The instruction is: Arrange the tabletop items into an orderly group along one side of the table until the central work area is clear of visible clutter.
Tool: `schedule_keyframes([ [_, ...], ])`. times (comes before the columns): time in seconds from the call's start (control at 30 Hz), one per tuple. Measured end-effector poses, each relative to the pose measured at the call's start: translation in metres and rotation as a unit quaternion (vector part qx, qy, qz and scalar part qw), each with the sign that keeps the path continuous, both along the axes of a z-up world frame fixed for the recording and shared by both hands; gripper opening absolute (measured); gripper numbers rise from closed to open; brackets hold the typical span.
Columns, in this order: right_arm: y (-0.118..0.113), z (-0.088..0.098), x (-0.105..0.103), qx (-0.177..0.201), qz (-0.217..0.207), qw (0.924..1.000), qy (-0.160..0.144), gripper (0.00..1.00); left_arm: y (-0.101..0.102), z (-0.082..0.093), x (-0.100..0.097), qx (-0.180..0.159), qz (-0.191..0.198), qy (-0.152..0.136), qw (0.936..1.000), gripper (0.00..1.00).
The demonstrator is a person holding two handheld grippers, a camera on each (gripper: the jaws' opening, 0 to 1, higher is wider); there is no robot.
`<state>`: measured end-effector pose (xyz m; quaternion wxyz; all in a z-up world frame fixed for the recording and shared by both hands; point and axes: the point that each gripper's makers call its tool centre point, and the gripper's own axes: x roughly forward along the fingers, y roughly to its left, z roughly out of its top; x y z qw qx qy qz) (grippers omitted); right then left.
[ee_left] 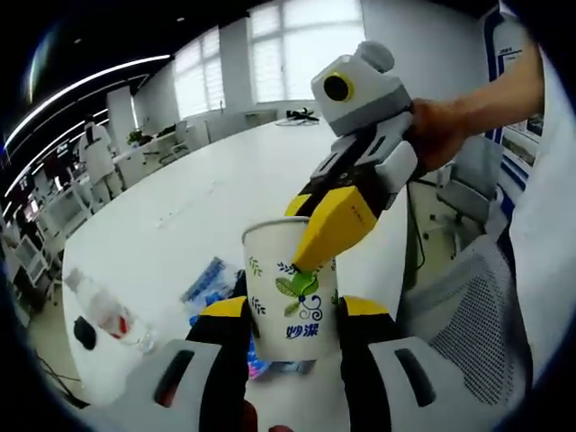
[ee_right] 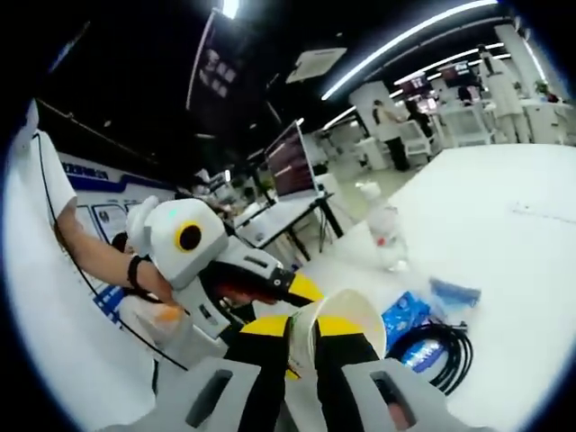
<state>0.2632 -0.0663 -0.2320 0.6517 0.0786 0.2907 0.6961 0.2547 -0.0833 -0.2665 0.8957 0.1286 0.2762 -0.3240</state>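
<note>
A white paper cup [ee_left: 274, 310] with a green leaf print is held upright over the near end of the white table [ee_left: 225, 180]. My left gripper [ee_left: 292, 308] is shut on the cup's body, one jaw on each side. My right gripper [ee_left: 322, 236] reaches in from the upper right and pinches the cup's rim. In the right gripper view the cup [ee_right: 355, 319] is tilted, its rim clamped in my right gripper [ee_right: 301, 340], with the left gripper [ee_right: 270, 286] behind it. A clear plastic bottle [ee_left: 108, 315] lies on the table at the left.
Blue packets [ee_right: 407, 317] and a coiled black cable [ee_right: 443, 353] lie on the table [ee_right: 504, 207] near the cup, beside the bottle [ee_right: 387, 236]. A grey mesh chair [ee_left: 481, 310] stands off the table's right edge. Desks and monitors stand beyond.
</note>
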Motion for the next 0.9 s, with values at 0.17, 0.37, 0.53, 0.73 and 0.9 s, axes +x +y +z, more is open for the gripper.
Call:
schedule_keyframes([
  [0.17,0.003,0.0,-0.008,0.002,0.014,0.9999,0.002,0.01,-0.002,-0.003,-0.002,0.006,-0.009,0.005,0.9999,0.38],
  [0.37,0.002,-0.005,-0.007,0.002,0.011,0.9999,0.011,0.0,0.0,-0.007,-0.004,0.012,-0.012,0.007,0.9998,0.38],
  [0.53,0.005,-0.01,-0.008,-0.005,0.005,1.0,0.006,0.0,0.005,-0.014,-0.002,0.017,0.0,0.004,0.9998,0.38],
  [0.73,0.008,-0.015,-0.006,-0.009,-0.011,0.9999,0.007,0.0,0.018,-0.016,-0.001,0.027,0.027,-0.004,0.9993,0.38],
  [0.9,0.006,-0.013,0.002,-0.005,-0.03,0.9994,0.017,0.0,0.035,-0.02,-0.004,0.001,0.064,0.004,0.998,0.39],
])
